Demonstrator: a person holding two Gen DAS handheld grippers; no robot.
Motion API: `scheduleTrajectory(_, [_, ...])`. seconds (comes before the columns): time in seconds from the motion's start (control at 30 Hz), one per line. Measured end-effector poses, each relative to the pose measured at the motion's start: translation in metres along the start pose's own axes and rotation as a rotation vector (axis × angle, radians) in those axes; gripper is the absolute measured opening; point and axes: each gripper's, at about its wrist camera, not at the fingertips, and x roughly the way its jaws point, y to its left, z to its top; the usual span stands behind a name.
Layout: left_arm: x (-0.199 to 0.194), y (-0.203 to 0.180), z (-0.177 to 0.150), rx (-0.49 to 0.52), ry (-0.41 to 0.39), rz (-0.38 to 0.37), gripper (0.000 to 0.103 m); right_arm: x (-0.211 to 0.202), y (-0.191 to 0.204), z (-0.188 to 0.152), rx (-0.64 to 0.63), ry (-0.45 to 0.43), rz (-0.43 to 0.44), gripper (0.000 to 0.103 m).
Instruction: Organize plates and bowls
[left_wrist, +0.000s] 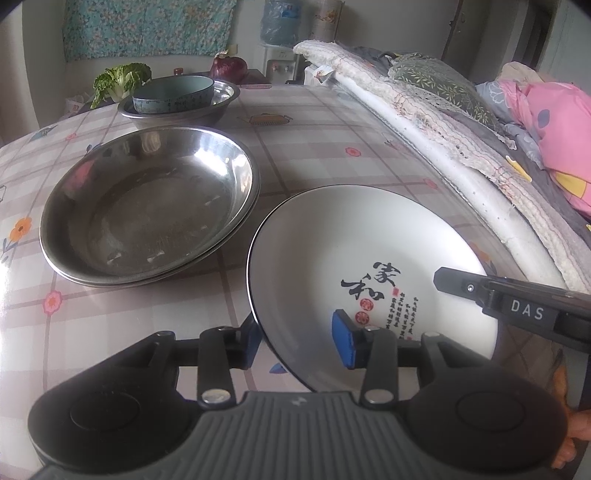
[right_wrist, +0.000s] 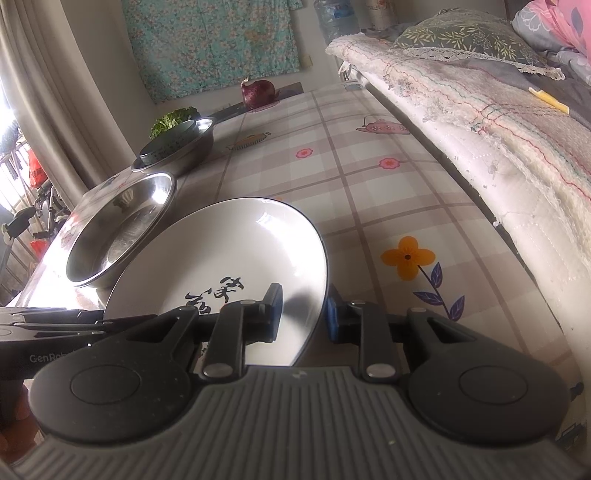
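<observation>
White plate (left_wrist: 354, 236) with black calligraphy, "DAS" on right tongs (left_wrist: 458, 284)

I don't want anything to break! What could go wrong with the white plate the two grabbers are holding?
The white plate is pinched only at its rim by the left gripper and the right gripper, so it might slip and drop on the table. The steel dishes sit close beside it, so a swing could knock them.

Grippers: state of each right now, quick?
Left gripper: jaws straddle the white plate's rim; grip cannot be told.
Right gripper: straddles the same rim; whether its pads press cannot be told.
</observation>
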Motion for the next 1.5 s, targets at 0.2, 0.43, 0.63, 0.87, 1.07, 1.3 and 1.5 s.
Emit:
scheduleTrajectory(0.2, [-0.002, -0.001, -0.002, -0.002, 0.004, -0.003, 0.043, 0.000, 0.000, 0.001, 0.003, -0.002, 0.001, 0.024])
scheduleTrajectory(0.43, [-0.003, -0.004, -0.005, 0.003, 0.004, -0.006, 0.044, 0.003, -0.001, 0.003, 0.013, -0.007, 0.008, 0.024])
scheduleTrajectory(0.63, [-0.002, -0.004, -0.004, 0.024, -0.005, 0.004, 0.047, 0.001, -0.003, 0.001, 0.020, -0.005, 0.015, 0.023])
scheduleTrajectory(0.87, [0.001, -0.005, -0.001, 0.037, -0.013, 0.019, 0.050, -0.001, 0.001, -0.005, -0.032, -0.018, -0.004, 0.024])
scheduleTrajectory(1.07, [0.003, -0.007, 0.001, 0.040, -0.018, 0.023, 0.053, 0.001, 0.004, -0.006, -0.060, -0.030, -0.011, 0.026])
scheduleTrajectory(1.3, [0.004, -0.008, 0.002, 0.036, -0.021, 0.023, 0.054, 0.001, 0.007, -0.007, -0.096, -0.042, -0.018, 0.029])
scheduleTrajectory(1.5, [0.002, -0.008, 0.002, 0.038, -0.023, 0.029, 0.054, 0.000, 0.008, -0.005, -0.092, -0.040, -0.026, 0.030])
